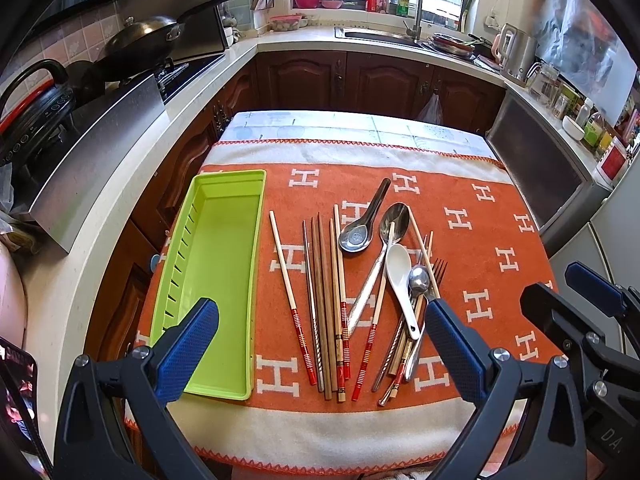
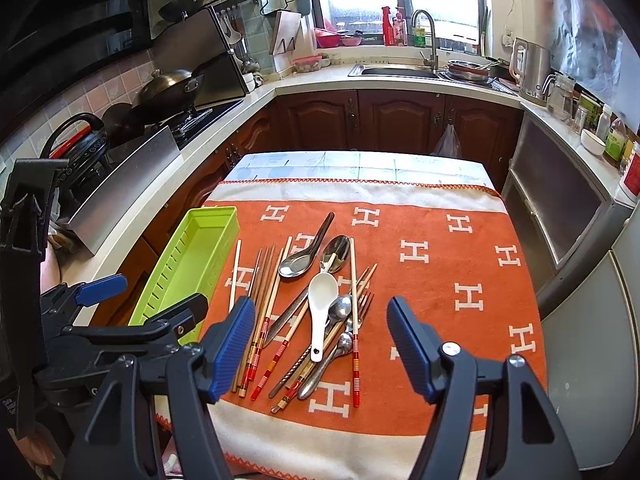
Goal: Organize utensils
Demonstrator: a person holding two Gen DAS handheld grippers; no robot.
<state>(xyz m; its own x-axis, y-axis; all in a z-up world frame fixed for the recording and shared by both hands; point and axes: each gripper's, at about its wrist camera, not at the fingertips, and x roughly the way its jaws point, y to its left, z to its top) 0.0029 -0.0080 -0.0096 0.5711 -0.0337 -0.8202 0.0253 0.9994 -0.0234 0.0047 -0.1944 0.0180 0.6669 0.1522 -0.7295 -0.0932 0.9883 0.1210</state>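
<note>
Both grippers are hovering at the near edge of the table, jaws spread wide and gripping nothing. In the left wrist view the left gripper (image 1: 320, 312) is filling the bottom of the frame, and the right gripper (image 1: 560, 292) is showing at the lower right. In the right wrist view the right gripper (image 2: 320, 320) is sitting bottom centre, with the left gripper (image 2: 152, 292) at the lower left.

An orange cloth (image 1: 500, 232) is covering the table. A green tray (image 1: 224, 264) is lying empty on it, left of centre in the left view. Just right of the tray, chopsticks (image 1: 324, 300) are lying roughly side by side. Further right, a loose pile is overlapping: two steel spoons (image 1: 356, 236), a white spoon (image 1: 400, 272), a fork (image 1: 438, 270) and more chopsticks beneath.
</note>
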